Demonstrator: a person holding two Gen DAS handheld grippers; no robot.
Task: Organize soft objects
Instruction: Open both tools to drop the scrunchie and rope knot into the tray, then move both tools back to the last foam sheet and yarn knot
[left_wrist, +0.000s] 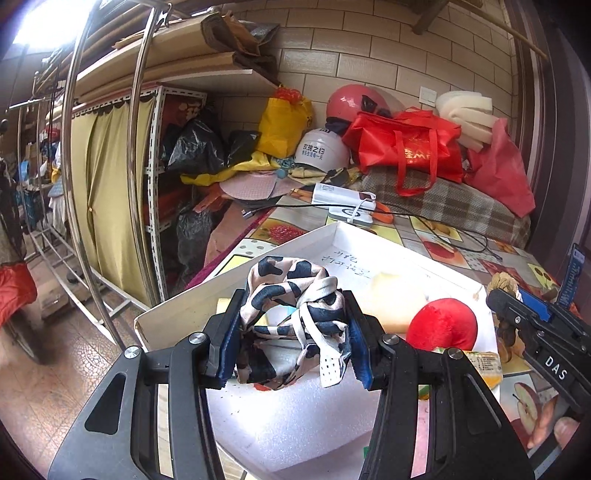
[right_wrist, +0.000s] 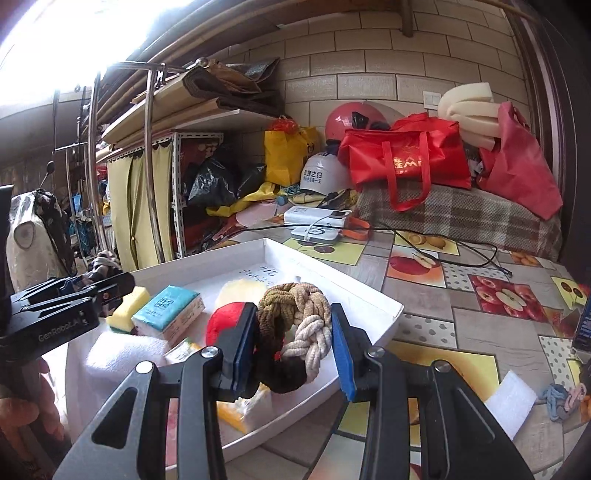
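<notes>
Several soft items already lay in the shallow white cardboard box (right_wrist: 384, 300); left gripper (left_wrist: 291, 332) clamped a crumpled navy-and-cream patterned scarf (left_wrist: 291, 310), right gripper (right_wrist: 293, 349) pinched a braided brown-and-cream rope ring (right_wrist: 295, 325), both over it, while a pastel knotted scrunchie (right_wrist: 561, 400) waited on the table.

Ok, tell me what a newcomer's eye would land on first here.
Most striking are the two loads: the left gripper clamps a black-and-white scarf over the white box, and the right gripper carries a braided rope ring above the same box. Next comes the red plush ball inside the box, then the red bag piled against the tiled wall.
</notes>
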